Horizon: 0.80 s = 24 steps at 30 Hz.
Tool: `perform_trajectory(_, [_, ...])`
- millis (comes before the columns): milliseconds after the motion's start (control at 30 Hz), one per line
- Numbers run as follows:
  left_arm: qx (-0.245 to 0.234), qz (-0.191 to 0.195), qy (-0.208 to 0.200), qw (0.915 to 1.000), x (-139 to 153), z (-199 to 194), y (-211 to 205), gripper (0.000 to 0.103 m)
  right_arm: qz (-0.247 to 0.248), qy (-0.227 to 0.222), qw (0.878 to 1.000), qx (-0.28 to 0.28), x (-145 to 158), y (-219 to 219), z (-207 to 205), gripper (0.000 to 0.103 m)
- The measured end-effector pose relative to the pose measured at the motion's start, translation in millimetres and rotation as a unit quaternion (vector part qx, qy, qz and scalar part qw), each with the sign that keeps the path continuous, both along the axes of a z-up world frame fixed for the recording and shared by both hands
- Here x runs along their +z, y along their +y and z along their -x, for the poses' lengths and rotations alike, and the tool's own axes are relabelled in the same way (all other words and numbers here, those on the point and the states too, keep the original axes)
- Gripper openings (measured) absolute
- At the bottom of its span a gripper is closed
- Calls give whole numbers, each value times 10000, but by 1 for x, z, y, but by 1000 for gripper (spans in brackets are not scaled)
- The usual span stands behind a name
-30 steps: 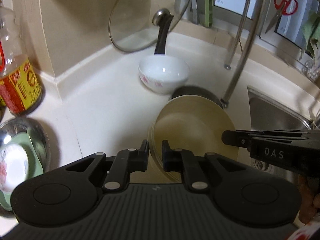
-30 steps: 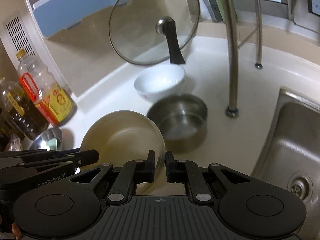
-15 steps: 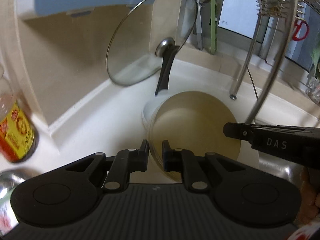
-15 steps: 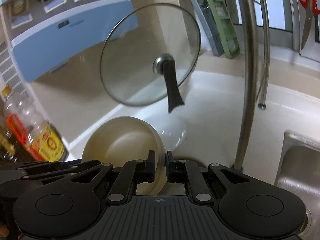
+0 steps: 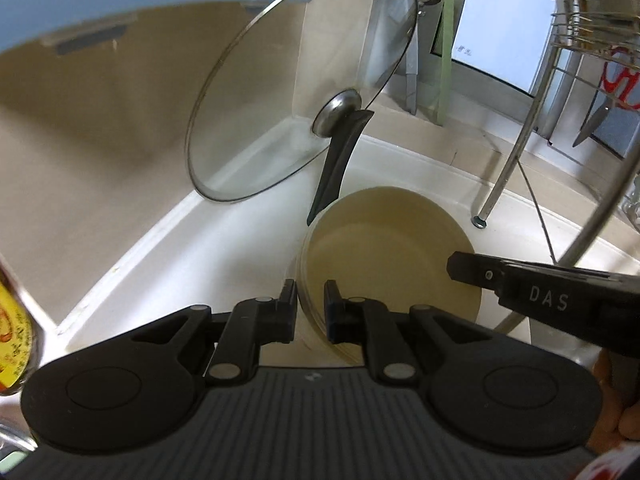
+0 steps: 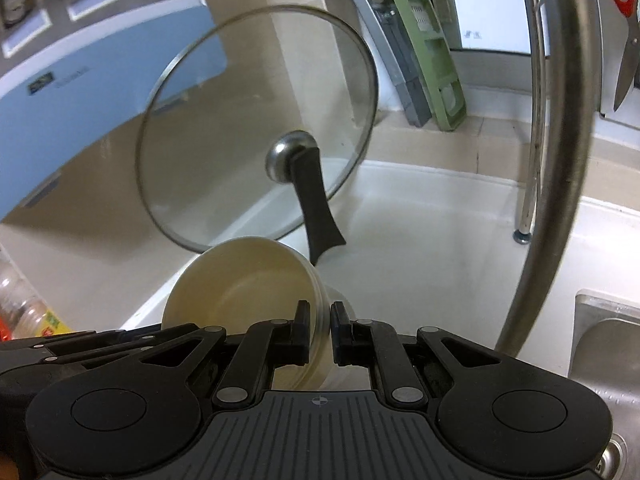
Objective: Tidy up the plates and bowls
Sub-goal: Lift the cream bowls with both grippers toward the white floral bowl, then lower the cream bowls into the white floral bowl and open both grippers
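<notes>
A small stack of cream plates (image 5: 384,256) hangs tilted above the white counter, just in front of the glass lid. My left gripper (image 5: 311,300) is shut on the stack's left rim. My right gripper (image 6: 320,324) is shut on the opposite rim of the same plates (image 6: 248,276), and its fingers (image 5: 500,280) reach in from the right in the left wrist view. A white bowl (image 6: 340,300) peeks out from behind and under the plates. I cannot tell whether the plates touch it.
A glass lid (image 6: 256,128) with a black handle leans on the tiled corner wall. A curved steel pole (image 6: 560,160) rises at the right beside the sink (image 6: 608,340). An oil bottle (image 5: 12,328) stands at the left. A green board (image 6: 424,40) and knives stand by the window.
Both grippers carried the plates away from the near counter toward the lid in the back corner, over the white bowl. The steel pot and steel bowl left view.
</notes>
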<state>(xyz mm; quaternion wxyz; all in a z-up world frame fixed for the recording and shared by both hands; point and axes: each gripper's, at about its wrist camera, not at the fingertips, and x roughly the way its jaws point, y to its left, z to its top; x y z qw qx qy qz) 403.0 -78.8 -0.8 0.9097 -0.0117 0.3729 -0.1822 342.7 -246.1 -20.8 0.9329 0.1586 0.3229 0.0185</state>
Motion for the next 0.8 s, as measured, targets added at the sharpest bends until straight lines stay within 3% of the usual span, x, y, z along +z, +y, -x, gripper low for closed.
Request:
perform_trajectory(300, [-45,-80,234,9997,-15,-29,-6,12,-29,343,9994,-89,-18,-4,-33,11])
perform_trajectory(800, [-95,-118,552,9984,-29,-44,-12,13,-101,863,9962,-114,-32,-9,-51,11])
